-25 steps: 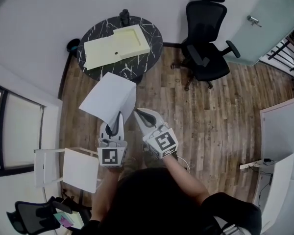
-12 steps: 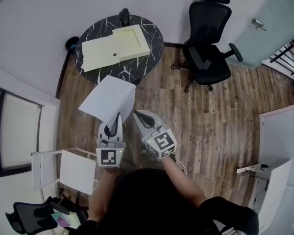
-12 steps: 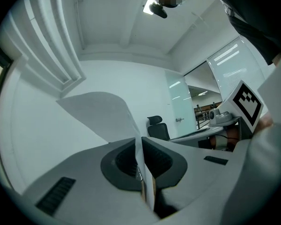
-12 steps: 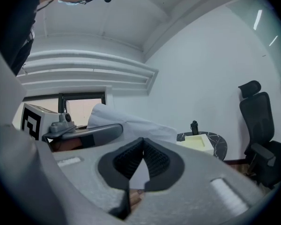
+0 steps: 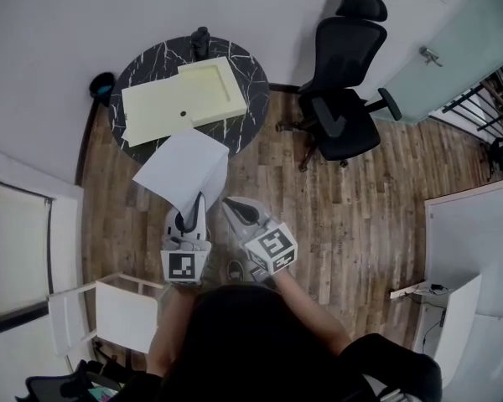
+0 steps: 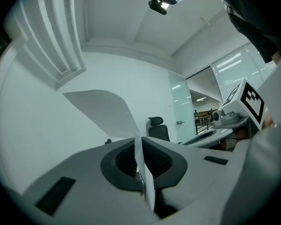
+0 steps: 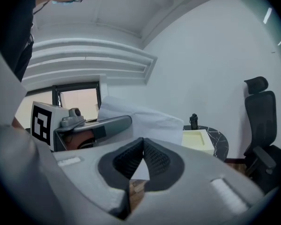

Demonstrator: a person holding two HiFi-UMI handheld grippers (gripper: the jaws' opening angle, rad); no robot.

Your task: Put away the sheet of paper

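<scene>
The left gripper (image 5: 196, 201) and right gripper (image 5: 228, 204) have brought the sheet of paper (image 5: 183, 167) closer to the round surface (image 5: 151, 61); its far corner now overlaps the rim.

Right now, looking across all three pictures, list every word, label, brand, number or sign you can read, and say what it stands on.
None can be read.
The left marker cube and the right marker cube carry only black-and-white square patterns, no letters or digits.
The sheet of paper shows blank on the side in view.
</scene>
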